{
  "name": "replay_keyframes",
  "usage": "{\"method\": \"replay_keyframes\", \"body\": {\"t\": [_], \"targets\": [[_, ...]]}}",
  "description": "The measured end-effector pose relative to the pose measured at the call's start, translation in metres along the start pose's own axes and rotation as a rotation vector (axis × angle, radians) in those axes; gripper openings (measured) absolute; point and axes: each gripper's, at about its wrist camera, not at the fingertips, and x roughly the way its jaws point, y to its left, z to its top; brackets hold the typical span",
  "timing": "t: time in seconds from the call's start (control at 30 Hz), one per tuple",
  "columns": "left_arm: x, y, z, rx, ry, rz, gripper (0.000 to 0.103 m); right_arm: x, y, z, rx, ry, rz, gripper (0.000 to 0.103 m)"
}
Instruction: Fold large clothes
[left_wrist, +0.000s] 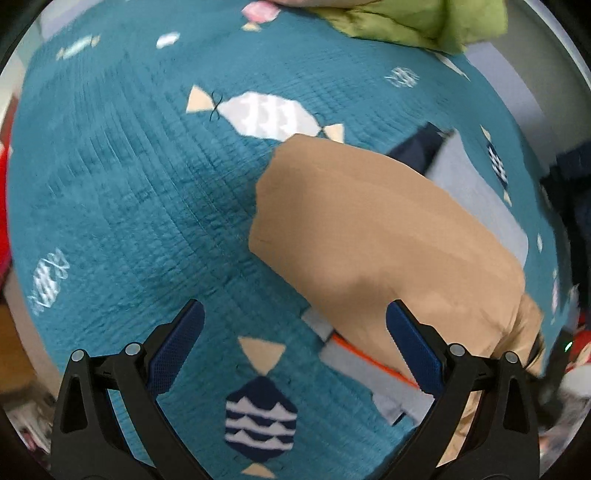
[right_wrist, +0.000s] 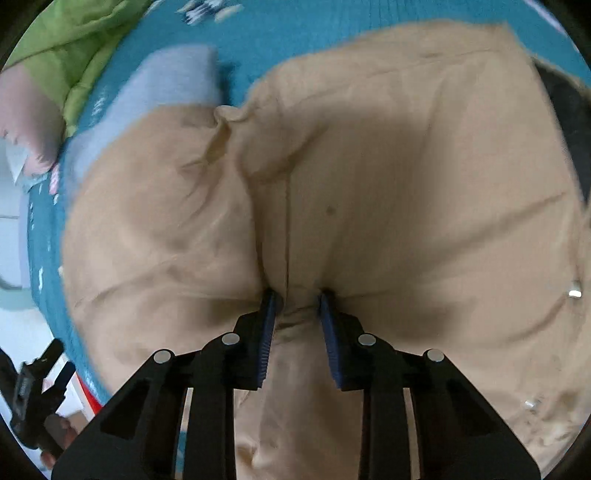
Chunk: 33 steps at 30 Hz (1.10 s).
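Teal fish-print quilt (left_wrist: 122, 192) under tan trousers (right_wrist: 388, 166); right gripper (right_wrist: 297, 299) pinches their fabric, so lift evenly while wide-open left gripper (left_wrist: 295, 314) takes the edge beside it.

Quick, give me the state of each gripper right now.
Left gripper: open, nothing between its fingers, over the teal quilt.
Right gripper: closed on a pinched fold of the tan garment.

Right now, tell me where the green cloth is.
The green cloth lies at the far edge of the teal quilt, top right in the left wrist view, beyond the tan garment.
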Motion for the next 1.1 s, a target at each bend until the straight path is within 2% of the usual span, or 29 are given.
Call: {"method": "replay_keyframes", "body": {"t": [0.1, 0.2, 0.37, 0.43, 0.53, 0.6, 0.63, 0.67, 0.7, 0.77, 0.93, 1.1], "targets": [[0.012, 0.011, 0.014, -0.067, 0.005, -0.047, 0.098, -0.003, 0.009, -0.001, -0.043, -0.011, -0.050, 0.025], [0.026, 0.019, 0.030, -0.127, 0.033, -0.111, 0.098, -0.002, 0.008, 0.000, -0.046, -0.013, -0.052, 0.025], [0.055, 0.022, 0.051, -0.230, 0.083, -0.287, 0.098, -0.002, 0.007, 0.003, -0.061, -0.018, -0.058, 0.025], [0.067, 0.024, 0.052, -0.290, 0.112, -0.285, 0.098, 0.000, 0.009, 0.002, -0.068, -0.026, -0.059, 0.025], [0.067, 0.020, 0.054, -0.325, 0.071, -0.254, 0.096, -0.001, 0.010, -0.006, -0.074, -0.041, -0.049, 0.025], [0.058, 0.017, 0.052, -0.313, 0.020, -0.217, 0.068, -0.001, 0.010, -0.006, -0.075, -0.044, -0.042, 0.025], [0.053, 0.014, 0.052, -0.284, -0.003, -0.203, 0.061, -0.001, 0.009, -0.006, -0.072, -0.044, -0.041, 0.025], [0.048, 0.011, 0.051, -0.260, -0.020, -0.202, 0.045, 0.000, 0.007, -0.007, -0.072, -0.044, -0.041, 0.025], [0.043, 0.009, 0.051, -0.249, -0.041, -0.205, 0.034, 0.000, 0.007, -0.007, -0.075, -0.044, -0.043, 0.025], [0.032, 0.006, 0.050, -0.244, -0.079, -0.219, 0.023, -0.002, 0.005, -0.009, -0.080, -0.050, -0.045, 0.025], [-0.006, -0.004, 0.044, -0.173, -0.194, -0.233, 0.021, -0.004, -0.001, -0.014, -0.061, -0.061, -0.013, 0.025], [-0.056, -0.032, 0.029, -0.025, -0.307, -0.192, 0.021, -0.013, -0.012, -0.019, -0.027, -0.071, 0.037, 0.024]]}}
